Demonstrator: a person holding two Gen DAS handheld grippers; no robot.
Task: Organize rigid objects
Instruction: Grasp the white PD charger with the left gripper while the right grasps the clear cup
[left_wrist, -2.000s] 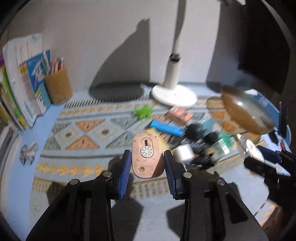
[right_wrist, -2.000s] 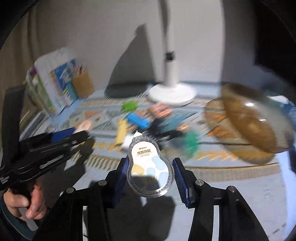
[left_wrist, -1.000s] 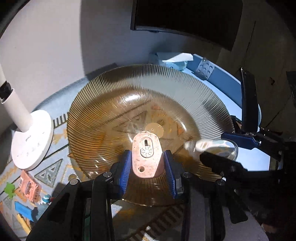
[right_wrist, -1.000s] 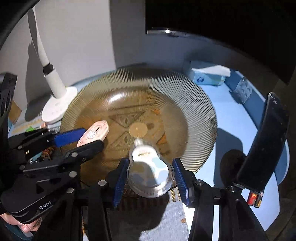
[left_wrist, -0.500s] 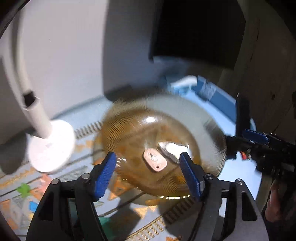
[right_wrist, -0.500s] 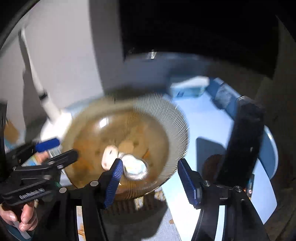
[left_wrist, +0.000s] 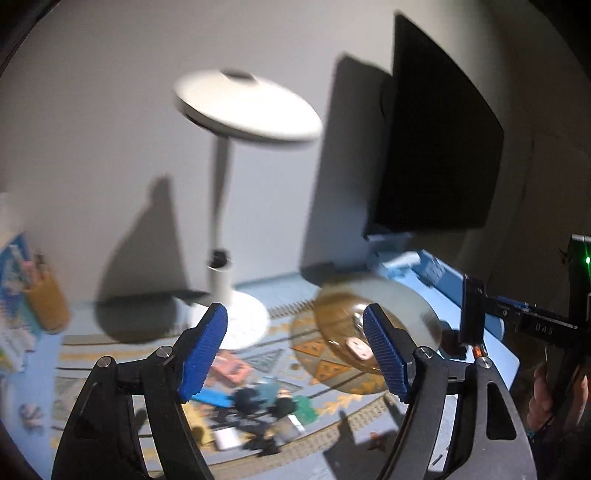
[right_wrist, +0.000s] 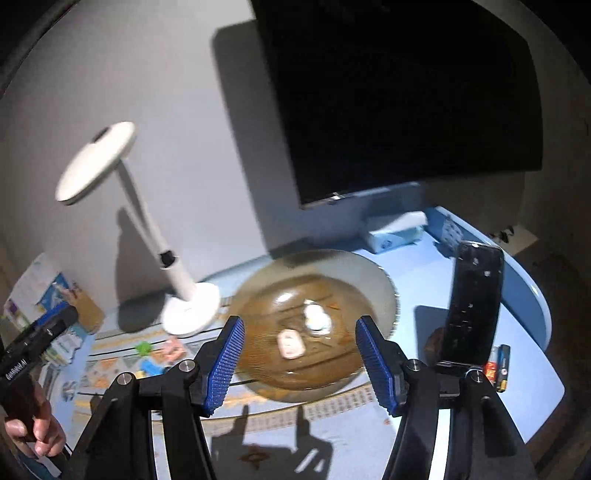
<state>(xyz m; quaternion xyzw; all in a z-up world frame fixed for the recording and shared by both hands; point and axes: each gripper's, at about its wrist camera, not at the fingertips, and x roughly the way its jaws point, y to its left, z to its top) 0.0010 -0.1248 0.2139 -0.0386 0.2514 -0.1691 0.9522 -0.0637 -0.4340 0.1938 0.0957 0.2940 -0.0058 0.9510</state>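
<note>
From the left wrist camera, the left gripper (left_wrist: 295, 347) hangs above the bench (left_wrist: 495, 354) with its blue pads spread wide and nothing between them; its jaws have just been opening further. Past the right pad sits the amber glass plate (left_wrist: 402, 299), and on it lies the pink sharpener (left_wrist: 357, 348). Under the gap between the pads a heap of small items (left_wrist: 258, 402) (too blurred to tell apart) lies on the patterned mat (left_wrist: 92, 354). A white desk lamp (left_wrist: 236, 206) stands behind, with a dark monitor (left_wrist: 439, 140) to its right. At the right edge the right gripper (left_wrist: 524, 325) shows side-on.

From the right wrist camera, the right gripper (right_wrist: 299, 358) is released too, pads apart and empty. Between and beyond them the plate (right_wrist: 373, 277) holds the sharpener (right_wrist: 291, 344) and, just beside it toward the far rim, the clear tape dispenser (right_wrist: 316, 318). A black phone (right_wrist: 472, 306) stands upright to the right of the plate, a tissue pack (right_wrist: 395, 230) behind it. At the left edge a hand (right_wrist: 40, 432) grips the handle of the left gripper (right_wrist: 37, 332).
</note>
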